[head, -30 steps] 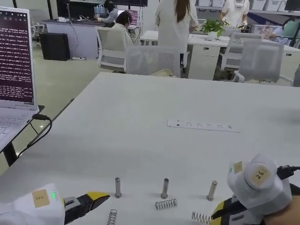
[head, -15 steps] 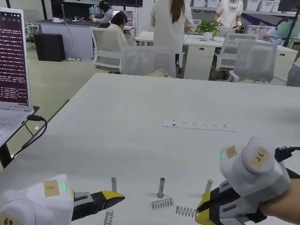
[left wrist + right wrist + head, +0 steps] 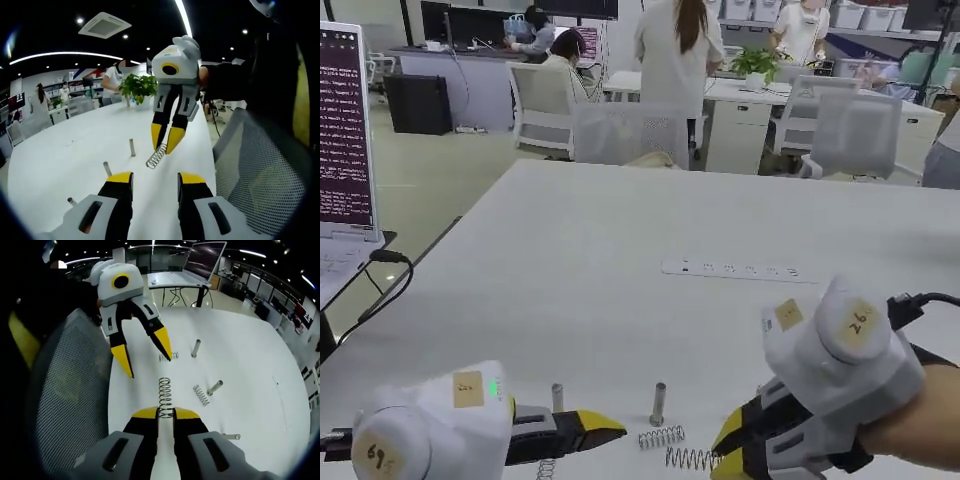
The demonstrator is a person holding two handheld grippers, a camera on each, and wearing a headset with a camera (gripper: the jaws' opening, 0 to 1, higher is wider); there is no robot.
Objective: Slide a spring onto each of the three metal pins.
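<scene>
Head view: right gripper (image 3: 730, 440) is clamped on one end of the held spring (image 3: 690, 458). The coil axis is laid level, pointing left off the tips. Middle pin (image 3: 659, 403) is stood upright just far-left of the free end, left pin (image 3: 557, 398) further left. Right gripper is judged the nearer one.

Left gripper view: left gripper (image 3: 156, 178) is seen released, nothing between its jaws.

Right gripper view: held spring is seen as thin, open-wound silver wire, straight ahead. Loose spring (image 3: 201, 395) is left lying on the table (image 3: 240, 355). Axis likely needs tipping upright over a pin.
</scene>
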